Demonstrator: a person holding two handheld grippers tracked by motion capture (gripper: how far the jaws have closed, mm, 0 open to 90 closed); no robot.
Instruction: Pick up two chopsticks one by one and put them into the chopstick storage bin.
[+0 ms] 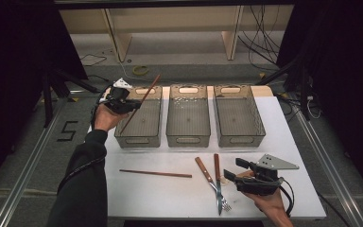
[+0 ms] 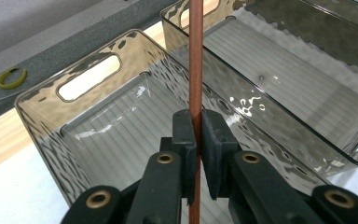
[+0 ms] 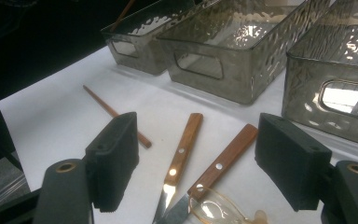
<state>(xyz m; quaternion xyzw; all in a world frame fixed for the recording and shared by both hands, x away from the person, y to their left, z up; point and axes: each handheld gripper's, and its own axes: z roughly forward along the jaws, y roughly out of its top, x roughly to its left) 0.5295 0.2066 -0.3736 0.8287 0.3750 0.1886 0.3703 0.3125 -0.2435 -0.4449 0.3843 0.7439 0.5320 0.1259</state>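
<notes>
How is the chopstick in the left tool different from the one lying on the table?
The held chopstick is clamped in the left tool and slants over the left bin; the loose chopstick lies flat on the white table, touched by no tool. Both are slim, reddish-brown sticks.

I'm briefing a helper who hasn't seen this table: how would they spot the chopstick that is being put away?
Find the three clear bins in a row at the back of the white table, then the leftmost bin. Over it, the left gripper clamps a thin brown chopstick that slants upward. Its twin, the other chopstick, lies flat on the table.
</notes>
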